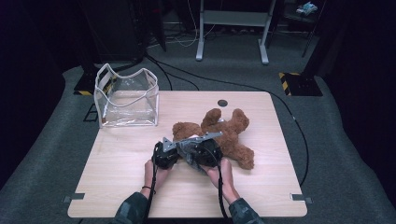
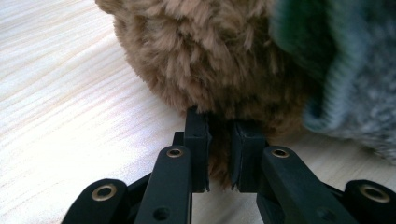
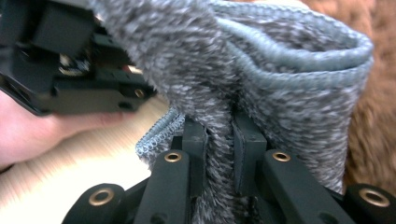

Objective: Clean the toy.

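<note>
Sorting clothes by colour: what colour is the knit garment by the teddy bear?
Mottled grey knit garment, clearest in the right gripper view.

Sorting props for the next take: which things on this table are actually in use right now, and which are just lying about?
In use:
- brown teddy bear, fur pinched by the left hand-held gripper
- grey knitted garment, clamped in the right hand-held gripper

Lying about:
- clear plastic bag, standing at the far left corner of the table

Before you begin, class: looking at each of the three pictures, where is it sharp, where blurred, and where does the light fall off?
High view: table evenly lit, room behind dark. Left gripper view: left claw sharp, teddy bear's fur soft, grey knit garment blurred. Right gripper view: right claw crisp, the knit above it and the hand at the left edge smeared.
</note>
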